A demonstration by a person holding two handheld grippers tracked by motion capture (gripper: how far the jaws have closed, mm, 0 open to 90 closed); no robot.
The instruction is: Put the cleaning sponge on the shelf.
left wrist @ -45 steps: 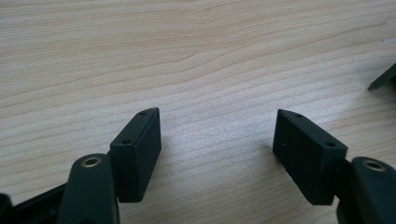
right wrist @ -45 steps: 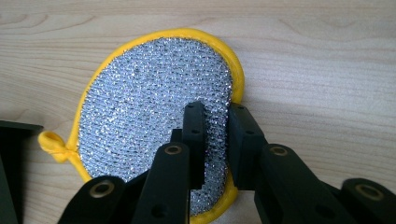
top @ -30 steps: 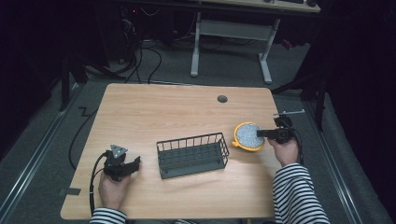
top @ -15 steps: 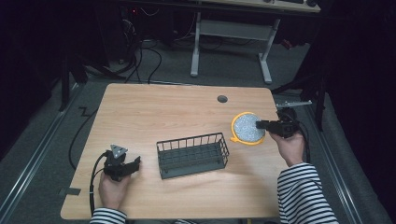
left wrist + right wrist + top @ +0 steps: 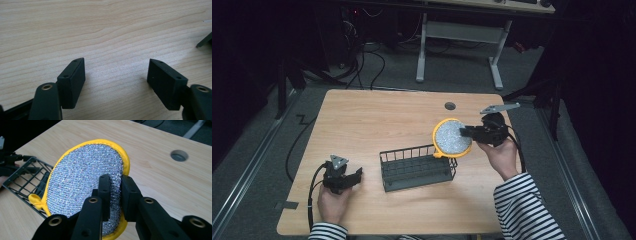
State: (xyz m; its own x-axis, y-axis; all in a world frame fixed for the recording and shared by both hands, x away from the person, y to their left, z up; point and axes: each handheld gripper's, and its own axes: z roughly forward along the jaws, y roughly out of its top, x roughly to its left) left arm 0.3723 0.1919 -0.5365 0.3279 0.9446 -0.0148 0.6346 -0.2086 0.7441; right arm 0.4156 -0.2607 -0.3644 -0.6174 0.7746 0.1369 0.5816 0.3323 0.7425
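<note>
Holding the round yellow scrubber (image 5: 452, 138) by its edge, the right gripper (image 5: 468, 132) has its black jaws pinched tight on the sparkly pad, up in the air on the right side of the table (image 5: 377, 115). The scrubber hangs just past the right end of the black wire basket (image 5: 417, 167), with its little yellow loop near the rim. To do this well, I think the hand should keep squeezing, bring the pad over the middle of the basket, tip it so it fits between the wires, and let go low. The left gripper (image 5: 354, 176) rests at the near left, jaws wide apart and holding nothing.
</note>
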